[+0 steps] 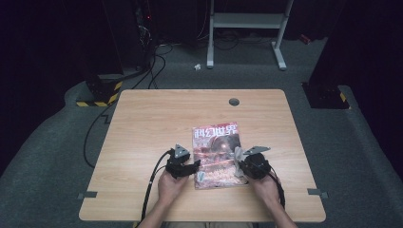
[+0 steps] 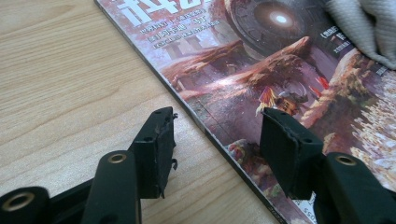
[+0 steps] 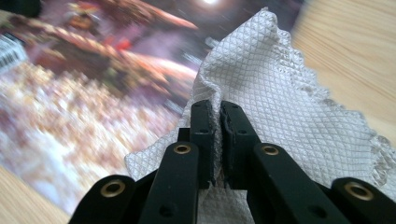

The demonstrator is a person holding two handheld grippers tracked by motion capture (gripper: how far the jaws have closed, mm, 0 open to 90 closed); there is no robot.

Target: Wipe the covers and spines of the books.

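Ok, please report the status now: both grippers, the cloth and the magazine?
Right gripper shut on white cloth, over magazine. Left gripper open, straddling the magazine's left edge, jaws not pressing. Nothing in the way.

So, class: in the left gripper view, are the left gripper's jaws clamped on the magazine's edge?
No: the left gripper stands open, its jaws straddling the magazine edge without pressing it.

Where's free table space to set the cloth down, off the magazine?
Bare wood on the table: the whole far strip beyond the magazine, around the grommet, plus wide margins left and right. Crowded near edge: left gripper open astride the magazine's edge, right gripper pinching the cloth.
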